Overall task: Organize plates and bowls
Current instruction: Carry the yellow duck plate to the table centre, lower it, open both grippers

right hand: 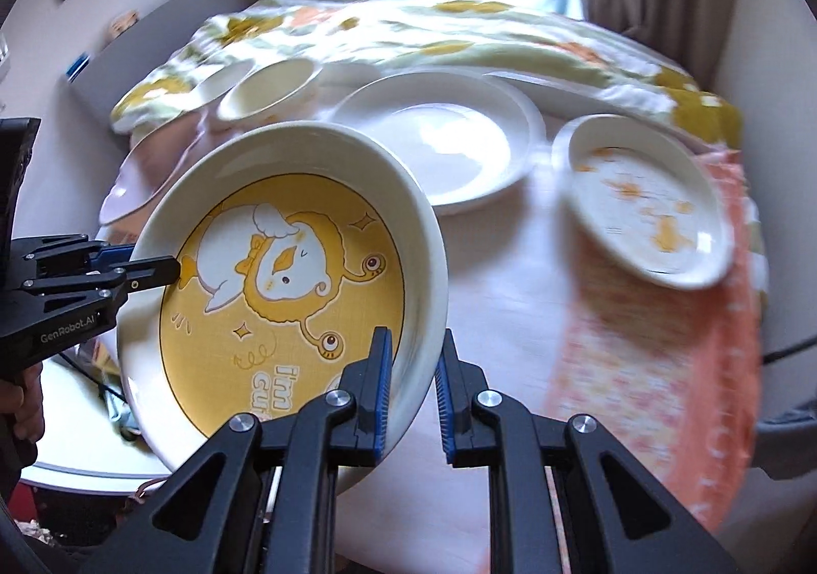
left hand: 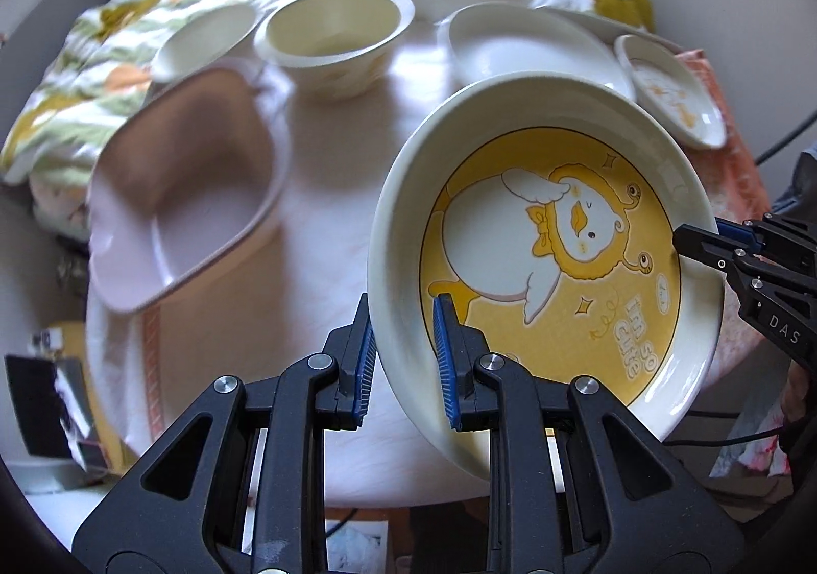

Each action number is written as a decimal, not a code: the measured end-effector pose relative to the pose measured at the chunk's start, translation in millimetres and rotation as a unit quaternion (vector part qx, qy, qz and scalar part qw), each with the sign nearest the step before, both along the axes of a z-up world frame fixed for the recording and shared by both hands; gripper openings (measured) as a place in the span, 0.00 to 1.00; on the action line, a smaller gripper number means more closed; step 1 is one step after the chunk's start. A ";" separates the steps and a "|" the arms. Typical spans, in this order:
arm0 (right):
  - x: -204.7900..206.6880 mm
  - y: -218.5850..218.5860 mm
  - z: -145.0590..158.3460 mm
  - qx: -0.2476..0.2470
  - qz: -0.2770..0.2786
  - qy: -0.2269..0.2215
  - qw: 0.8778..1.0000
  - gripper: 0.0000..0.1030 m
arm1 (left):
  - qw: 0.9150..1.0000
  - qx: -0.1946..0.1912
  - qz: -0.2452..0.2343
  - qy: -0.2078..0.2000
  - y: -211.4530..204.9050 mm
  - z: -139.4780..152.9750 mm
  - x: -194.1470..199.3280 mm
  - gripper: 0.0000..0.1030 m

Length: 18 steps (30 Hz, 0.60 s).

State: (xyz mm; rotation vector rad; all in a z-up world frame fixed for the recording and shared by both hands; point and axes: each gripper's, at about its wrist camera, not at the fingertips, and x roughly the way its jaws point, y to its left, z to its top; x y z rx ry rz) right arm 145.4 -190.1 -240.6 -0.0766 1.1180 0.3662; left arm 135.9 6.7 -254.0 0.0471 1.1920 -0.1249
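Note:
A deep white dish with a yellow cartoon bird inside hangs tilted above the table. My left gripper is shut on its left rim and my right gripper is shut on its right rim. Each gripper shows at the far rim in the other view: the right one, the left one. On the table behind lie a cream bowl, a white plate, a small dish with orange print and a pink squarish dish.
A white tablecloth covers the round table; a floral cloth is bunched at the back and an orange patterned cloth lies at the right. Another white bowl sits at the back left. A hand holds the left gripper.

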 end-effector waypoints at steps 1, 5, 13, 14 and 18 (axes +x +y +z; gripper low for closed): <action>0.2 8.0 -4.3 0.001 0.001 0.005 1.000 0.15 | 1.000 0.000 0.002 0.004 7.9 -4.1 -0.4 0.17; 2.6 31.9 -20.8 0.003 0.003 0.027 1.000 0.15 | 1.000 0.000 0.008 0.020 32.5 -23.9 0.7 0.17; 12.9 60.1 -37.8 -0.012 0.001 0.033 0.999 0.15 | 1.000 -0.014 0.004 0.022 51.8 -38.5 -0.8 0.17; 13.5 60.2 -38.5 -0.012 -0.001 0.033 0.999 0.15 | 1.000 -0.014 0.003 0.022 51.7 -39.1 -0.8 0.17; 12.5 59.5 -39.3 -0.013 -0.001 0.031 0.999 0.15 | 1.000 -0.013 -0.002 0.018 48.5 -38.7 -1.4 0.17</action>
